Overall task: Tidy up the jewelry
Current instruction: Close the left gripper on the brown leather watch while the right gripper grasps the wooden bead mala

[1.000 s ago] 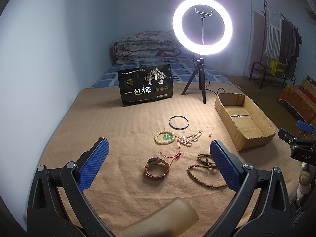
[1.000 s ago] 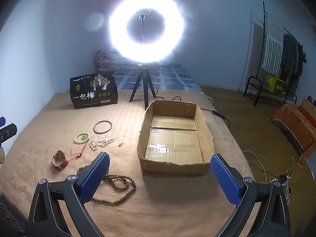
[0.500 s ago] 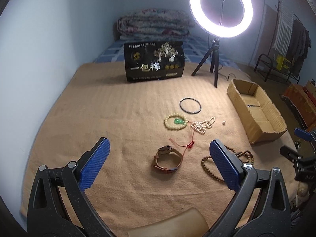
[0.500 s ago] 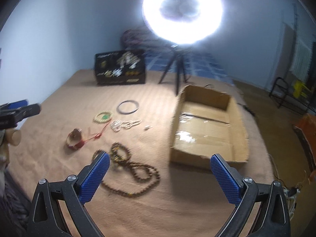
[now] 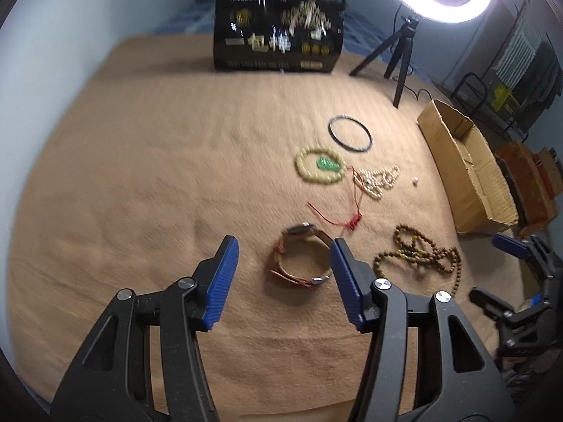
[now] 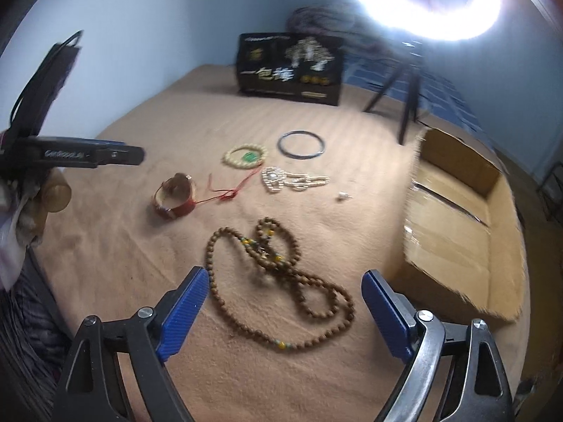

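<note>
Leather watch [image 5: 302,258] framed by left tool [image 5: 283,274], gaping wide; right tool [image 6: 285,302] likewise over bead necklace [image 6: 281,274] beside box [image 6: 464,225]. Next: lower, pinch.

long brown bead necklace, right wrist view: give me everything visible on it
The brown bead necklace is one long strand of small round beads that look wooden, with a few yellow and greenish accent beads. It lies flat on the tan blanket, twisted into crossing loops, a tight cluster at the far end. It sits just ahead of the open right gripper, between its fingertips in view, untouched, left of the cardboard box.
</note>
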Motion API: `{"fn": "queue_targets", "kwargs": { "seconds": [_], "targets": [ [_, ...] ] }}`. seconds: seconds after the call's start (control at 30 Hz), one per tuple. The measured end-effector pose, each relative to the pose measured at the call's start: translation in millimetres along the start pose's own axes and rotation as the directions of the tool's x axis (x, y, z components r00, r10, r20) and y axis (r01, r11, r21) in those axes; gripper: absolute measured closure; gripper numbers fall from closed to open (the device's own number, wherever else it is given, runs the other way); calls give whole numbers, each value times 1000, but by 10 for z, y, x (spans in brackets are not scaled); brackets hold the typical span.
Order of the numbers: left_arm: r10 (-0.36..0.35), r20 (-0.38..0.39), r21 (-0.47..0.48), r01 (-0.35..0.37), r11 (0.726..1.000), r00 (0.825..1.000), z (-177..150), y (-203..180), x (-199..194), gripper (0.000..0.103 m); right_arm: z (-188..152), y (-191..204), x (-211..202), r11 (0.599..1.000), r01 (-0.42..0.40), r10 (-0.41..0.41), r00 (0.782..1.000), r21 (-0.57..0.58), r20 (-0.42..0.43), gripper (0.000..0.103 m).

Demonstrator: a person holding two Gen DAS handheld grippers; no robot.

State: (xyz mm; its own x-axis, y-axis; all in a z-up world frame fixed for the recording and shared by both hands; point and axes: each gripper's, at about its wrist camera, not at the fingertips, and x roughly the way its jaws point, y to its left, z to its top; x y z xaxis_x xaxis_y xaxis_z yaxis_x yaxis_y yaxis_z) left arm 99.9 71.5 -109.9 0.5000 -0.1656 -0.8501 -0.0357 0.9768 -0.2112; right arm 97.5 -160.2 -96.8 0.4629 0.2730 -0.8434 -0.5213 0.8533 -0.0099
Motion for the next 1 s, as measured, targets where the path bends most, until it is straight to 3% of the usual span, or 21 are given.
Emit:
{"fn": "queue_targets", "kwargs": {
  "seconds": [0.37, 0.6, 0.8, 0.87, 1.0],
  "targets": [
    [-35, -94, -40, 32, 999, 995, 31, -14, 339, 47, 150, -116, 499, 987, -142, 148, 985, 72, -84, 8],
    [-41, -122, -72, 33, 997, 992, 93, 75, 492, 47, 218, -77, 710, 984, -162, 171, 977, 75, -124, 7],
    [-51, -161, -100, 35, 994, 986, 61, 173, 628, 48, 176, -156, 883, 966, -217, 238, 958, 137, -162, 7],
    [-61, -174, -101, 44, 994, 983, 43, 174, 655, 54, 154, -177, 923, 960, -233, 258, 951, 155, -172, 7],
    [-74, -189, -98, 56, 994, 979, 16, 141, 697, 54, 124, -166, 932, 958, -243, 269, 947, 152, -176, 7]
  ]
}}
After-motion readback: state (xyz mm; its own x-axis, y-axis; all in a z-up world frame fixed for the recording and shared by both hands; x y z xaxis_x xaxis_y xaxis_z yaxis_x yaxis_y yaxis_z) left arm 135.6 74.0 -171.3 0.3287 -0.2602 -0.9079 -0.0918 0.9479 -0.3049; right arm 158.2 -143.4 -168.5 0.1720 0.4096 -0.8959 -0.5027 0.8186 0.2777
